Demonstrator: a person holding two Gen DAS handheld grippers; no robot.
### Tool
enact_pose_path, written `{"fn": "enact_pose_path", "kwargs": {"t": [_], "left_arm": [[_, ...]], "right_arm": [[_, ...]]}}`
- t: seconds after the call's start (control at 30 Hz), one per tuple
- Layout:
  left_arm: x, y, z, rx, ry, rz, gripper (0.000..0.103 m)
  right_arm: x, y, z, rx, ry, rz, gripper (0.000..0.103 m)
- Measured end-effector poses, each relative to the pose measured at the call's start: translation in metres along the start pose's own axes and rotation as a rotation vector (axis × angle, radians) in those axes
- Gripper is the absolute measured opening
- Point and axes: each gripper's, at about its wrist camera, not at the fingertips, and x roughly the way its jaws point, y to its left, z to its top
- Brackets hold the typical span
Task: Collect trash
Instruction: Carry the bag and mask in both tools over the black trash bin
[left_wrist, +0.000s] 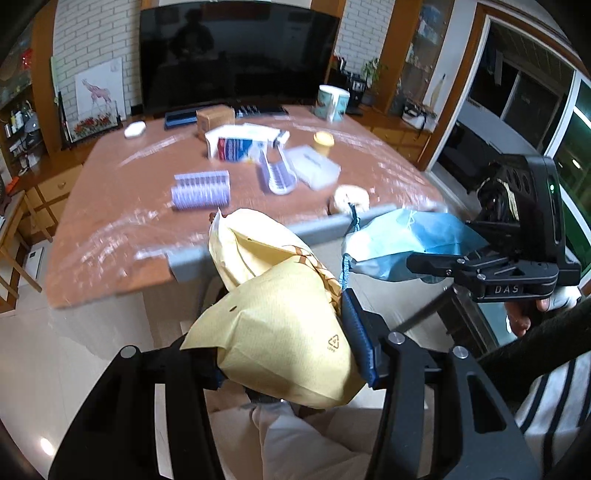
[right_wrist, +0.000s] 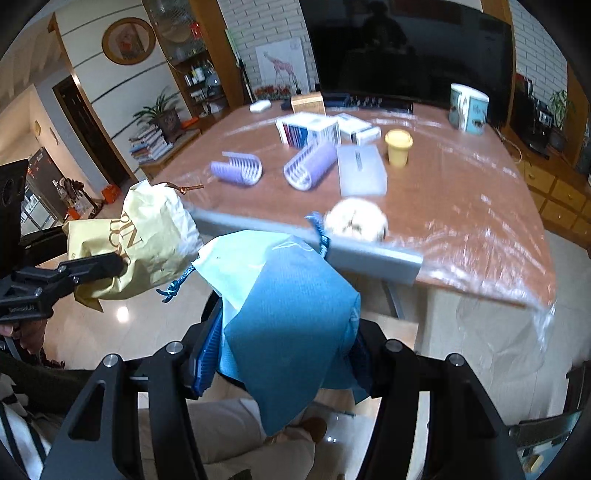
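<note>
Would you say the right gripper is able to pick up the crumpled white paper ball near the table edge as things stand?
Probably not yet: the right gripper is already shut on the blue paper bag, so nothing could grasp the crumpled white paper ball.

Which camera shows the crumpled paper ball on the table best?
The right wrist view: the paper ball shows almost whole, just beyond the grey bar. In the left wrist view the paper ball is smaller, blurrier and partly cut off by that bar.
</note>
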Motion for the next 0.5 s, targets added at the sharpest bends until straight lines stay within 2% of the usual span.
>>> {"fn": "enact_pose_path", "kwargs": {"t": [0.5], "left_arm": [[0.045,-0.001,-0.026,0.023,0.123,0.004,0.053]], "right_arm": [[0.040,0.009,-0.013,0.015,0.102,-0.018,0.058]]}}
